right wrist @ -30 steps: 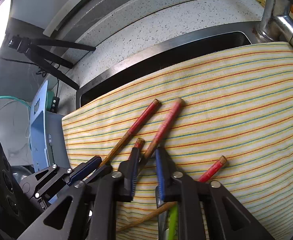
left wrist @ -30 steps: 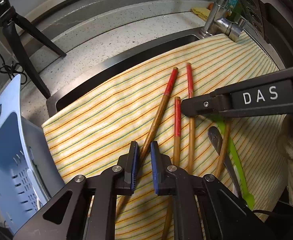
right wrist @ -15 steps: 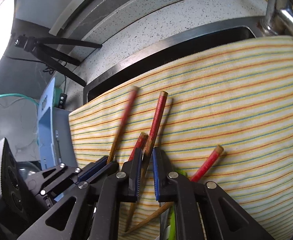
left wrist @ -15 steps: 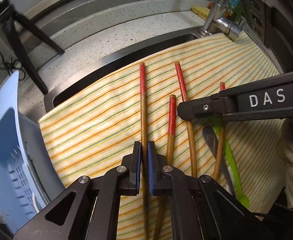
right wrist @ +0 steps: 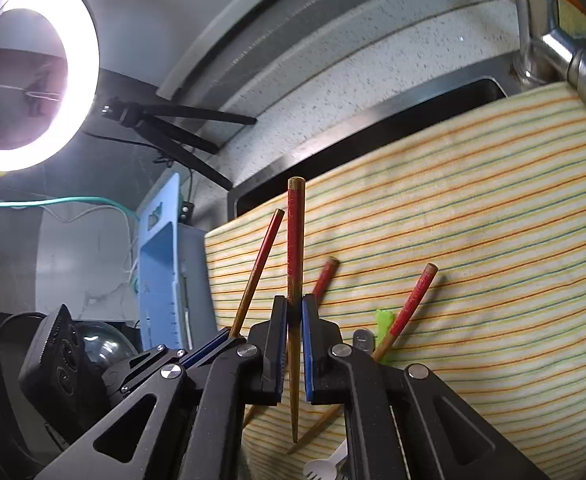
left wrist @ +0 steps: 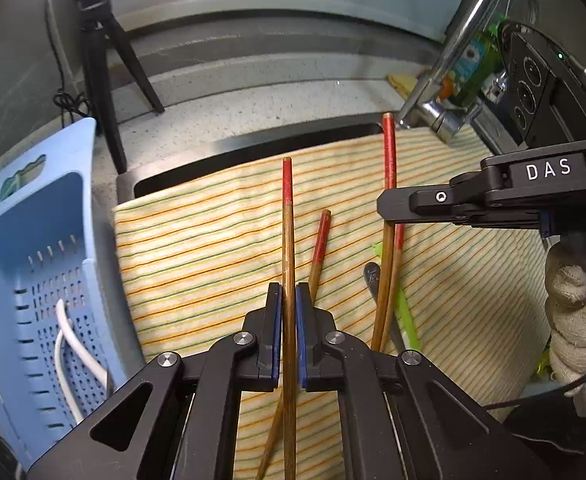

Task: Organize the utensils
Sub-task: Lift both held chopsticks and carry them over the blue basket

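- Blue basket point(left wrist: 33, 248): stands off the left edge of the striped cloth point(left wrist: 197, 248); slotted walls, a white cord inside (no utensils visible in it). Judged to be the likely place for the sorted pieces.
- Left gripper point(left wrist: 289, 312): jaws closed on one chopstick point(left wrist: 287, 240), shaft running straight out between the pads, red end toward the cloth's far edge, clear of the cloth in the right wrist view.
- Loose chopstick point(left wrist: 320, 240): lies on the cloth just right of the left gripper, slanted.
- Right gripper point(right wrist: 293, 320): jaws closed on a second chopstick point(right wrist: 295, 240), red end up, bare tip hanging free below the pads (a glove on the hand behind it).
- Near the cloth's middle: another loose chopstick point(right wrist: 411, 304), a green utensil point(right wrist: 385, 320) and a metal spoon handle point(left wrist: 373, 276), overlapping.
- Step in hand: judged a double pick-up, one chopstick per gripper.
- Next move calls for: carrying both leftward over the basket rim, kept apart, tilting each tip down before release.
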### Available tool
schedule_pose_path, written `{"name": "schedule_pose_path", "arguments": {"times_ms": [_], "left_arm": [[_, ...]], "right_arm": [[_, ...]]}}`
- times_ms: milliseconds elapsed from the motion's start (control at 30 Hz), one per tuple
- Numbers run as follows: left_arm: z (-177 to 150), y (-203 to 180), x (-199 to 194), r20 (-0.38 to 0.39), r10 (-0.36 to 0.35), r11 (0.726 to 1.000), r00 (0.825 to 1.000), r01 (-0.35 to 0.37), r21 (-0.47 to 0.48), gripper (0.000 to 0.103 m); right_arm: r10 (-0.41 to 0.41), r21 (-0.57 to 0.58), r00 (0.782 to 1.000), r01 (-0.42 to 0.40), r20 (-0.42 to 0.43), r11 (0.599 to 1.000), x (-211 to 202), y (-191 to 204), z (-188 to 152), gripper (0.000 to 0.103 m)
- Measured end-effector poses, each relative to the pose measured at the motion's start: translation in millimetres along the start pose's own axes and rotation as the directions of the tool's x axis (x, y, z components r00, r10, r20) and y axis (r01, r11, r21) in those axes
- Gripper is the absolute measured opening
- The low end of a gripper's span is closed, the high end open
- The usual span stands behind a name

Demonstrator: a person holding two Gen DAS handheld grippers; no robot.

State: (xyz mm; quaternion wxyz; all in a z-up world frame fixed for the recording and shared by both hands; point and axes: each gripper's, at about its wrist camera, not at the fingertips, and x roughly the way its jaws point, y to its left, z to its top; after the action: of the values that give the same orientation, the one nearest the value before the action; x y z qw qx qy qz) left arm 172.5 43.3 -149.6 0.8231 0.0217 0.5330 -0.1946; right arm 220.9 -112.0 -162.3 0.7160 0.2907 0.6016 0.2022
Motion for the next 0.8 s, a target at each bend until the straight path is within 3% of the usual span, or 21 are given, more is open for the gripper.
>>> {"name": "schedule_pose_path", "arguments": {"times_ms": [167, 367, 800], "left_arm": [[-10, 13, -30, 0.067, -0.007, 0.998, 0.998, 0.010, -0.054, 0.005], [-24, 43, -69, 0.133, 0.046, 0.991, 0.990, -0.029, -0.127, 0.005], [-60, 118, -100, 0.169, 0.169, 0.943, 0.971, -0.109, -0.315, 0.005]], "right_arm": [[0.061, -0.020, 0.998, -0.061, 0.007, 0.998, -17, 16, -1, 0.006], [0.127, -0.078, 0.992, -0.128, -0.017, 0.989, -20, 52, -1, 0.006], [0.134, -0.217, 0.985, -0.154, -0.105, 0.964, 49, 142, -13, 0.006]]}}
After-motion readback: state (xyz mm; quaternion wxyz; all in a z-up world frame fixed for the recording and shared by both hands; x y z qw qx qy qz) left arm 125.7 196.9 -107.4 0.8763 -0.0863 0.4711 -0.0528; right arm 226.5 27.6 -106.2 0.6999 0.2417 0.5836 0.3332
